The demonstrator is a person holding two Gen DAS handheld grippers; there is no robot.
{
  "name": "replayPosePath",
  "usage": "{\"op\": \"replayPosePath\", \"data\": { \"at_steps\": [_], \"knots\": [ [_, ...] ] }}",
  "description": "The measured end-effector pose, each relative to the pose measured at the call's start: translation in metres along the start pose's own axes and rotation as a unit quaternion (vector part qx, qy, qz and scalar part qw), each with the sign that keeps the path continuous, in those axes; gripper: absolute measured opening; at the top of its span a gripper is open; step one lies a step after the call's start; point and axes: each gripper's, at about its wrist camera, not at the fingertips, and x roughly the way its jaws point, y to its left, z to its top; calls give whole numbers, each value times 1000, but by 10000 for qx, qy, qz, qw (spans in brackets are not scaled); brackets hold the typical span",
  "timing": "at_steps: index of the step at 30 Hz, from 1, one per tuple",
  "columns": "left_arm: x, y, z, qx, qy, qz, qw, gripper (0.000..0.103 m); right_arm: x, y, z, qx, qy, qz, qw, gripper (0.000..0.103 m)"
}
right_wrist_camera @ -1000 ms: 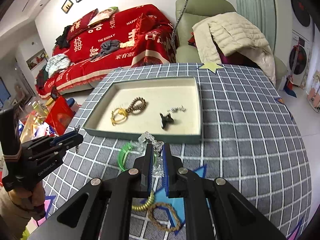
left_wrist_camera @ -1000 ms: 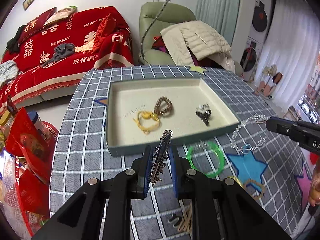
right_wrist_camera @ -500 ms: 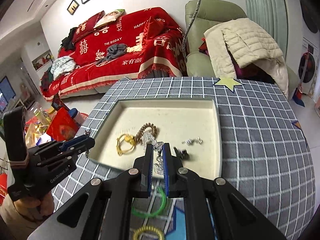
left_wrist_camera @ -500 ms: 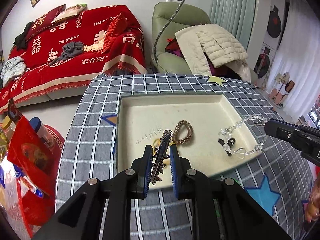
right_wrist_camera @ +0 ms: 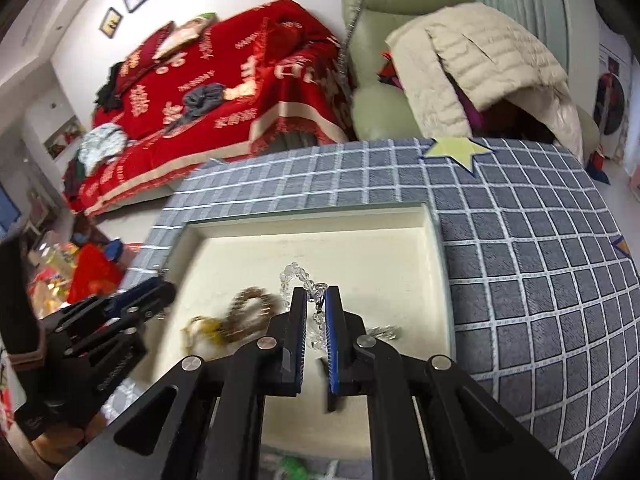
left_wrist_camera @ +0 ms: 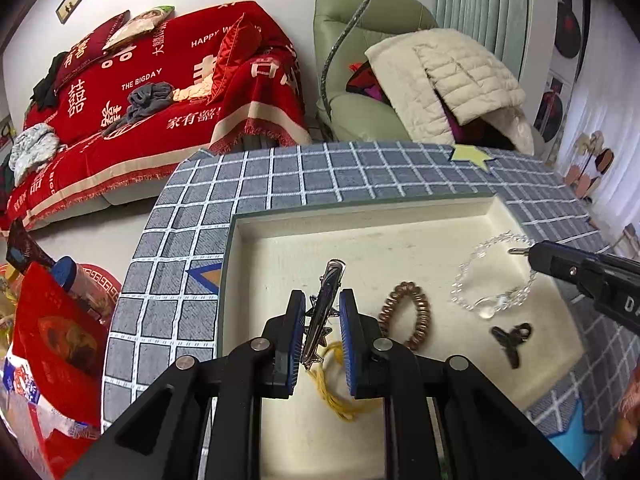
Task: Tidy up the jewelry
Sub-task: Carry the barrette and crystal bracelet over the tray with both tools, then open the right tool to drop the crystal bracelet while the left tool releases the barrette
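Observation:
My left gripper (left_wrist_camera: 322, 300) is shut on a silver hair clip (left_wrist_camera: 326, 300) and holds it above the cream tray (left_wrist_camera: 400, 244). In the tray lie a brown coil hair tie (left_wrist_camera: 406, 320), a yellow tie (left_wrist_camera: 336, 392) and a small black clip (left_wrist_camera: 512, 338). My right gripper (right_wrist_camera: 316, 300) is shut on a clear bead bracelet (right_wrist_camera: 294, 276). In the left wrist view the bracelet (left_wrist_camera: 492, 276) hangs in a loop over the tray's right half, from the right gripper's tip (left_wrist_camera: 538, 254). The left gripper (right_wrist_camera: 136, 300) shows at the tray's left edge in the right wrist view.
The tray sits on a round table with a grey checked cloth (left_wrist_camera: 320, 176). A green bangle (right_wrist_camera: 292, 462) lies on the cloth before the tray. Red bags (left_wrist_camera: 52, 344) stand on the floor at left. A red-covered sofa (left_wrist_camera: 160, 92) and a green armchair (left_wrist_camera: 360, 92) stand behind.
Both grippers have moved forward from the table's near side to over the tray, carrying the hair clip and the bead bracelet. Both grips stay the same.

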Motion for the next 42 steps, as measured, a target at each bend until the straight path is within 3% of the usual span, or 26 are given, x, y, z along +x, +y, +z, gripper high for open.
{"op": "replayPosePath", "data": {
  "at_steps": [12,17,18,19,20,22,28,38,39,40,42],
  "knots": [
    [40,-4,-15,74,402,270,9988,39,40,-30,-12,226,339,-401,9984,10],
    [41,-8,-17,177,329,503,9980,39,46,-32,-16,247,360,-474,9979,13],
    [41,-7,-17,166,330,502,9981,39,46,-31,-17,246,360,-481,9979,15],
    [41,-7,-17,164,335,503,9980,39,46,-31,-17,248,373,-484,9978,30],
    [41,-7,-17,165,339,506,9980,39,47,-31,-17,254,396,-491,9977,51],
    [40,-8,-16,172,371,532,9977,39,42,-27,-17,184,276,-465,9984,66],
    [36,-8,-16,115,392,468,9981,39,17,-21,-15,258,-35,-184,9995,68],
    [17,-11,-12,85,125,406,9991,39,-20,-19,-27,426,-262,-100,9987,72],
    [15,-10,-12,64,102,409,9991,57,-22,-19,-28,447,-259,-93,9986,72],
    [13,-9,-11,17,81,412,9991,103,-24,-19,-29,451,-272,-101,9986,72],
    [3,-4,-10,-154,-235,458,9986,103,-25,-18,-31,438,-251,-106,9987,72]
  ]
}}
